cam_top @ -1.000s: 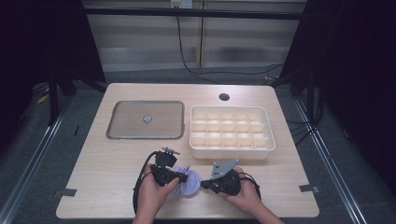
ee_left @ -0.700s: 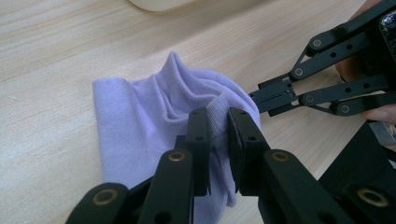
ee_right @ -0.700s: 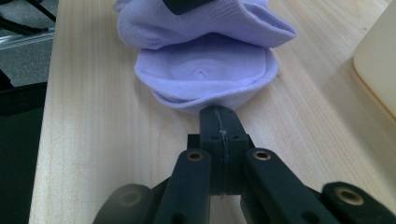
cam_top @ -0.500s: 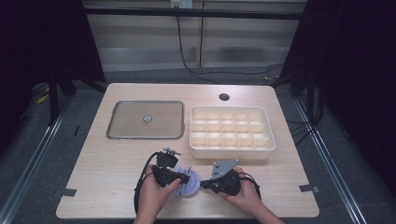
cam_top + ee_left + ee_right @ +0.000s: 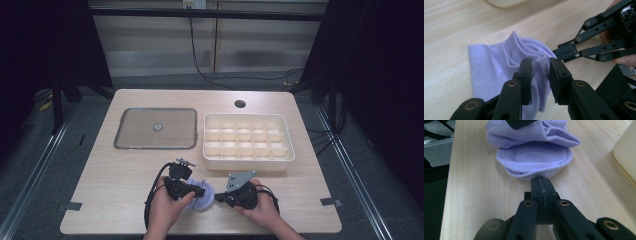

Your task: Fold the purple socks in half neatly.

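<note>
Lilac sock (image 5: 201, 199) bunched low centre on the bench (image 5: 110, 175). Left claw (image 5: 541, 65) spread over its folds, jaws just opening. Right claw (image 5: 541, 182) pressed together on the sock's edge.

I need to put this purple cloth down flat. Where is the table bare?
Bare wood runs along the table front left, between the flat lid and the near edge. A smaller patch lies front right, below the divided box. It is crowded mid-front, where both grippers meet at the purple cloth.
</note>
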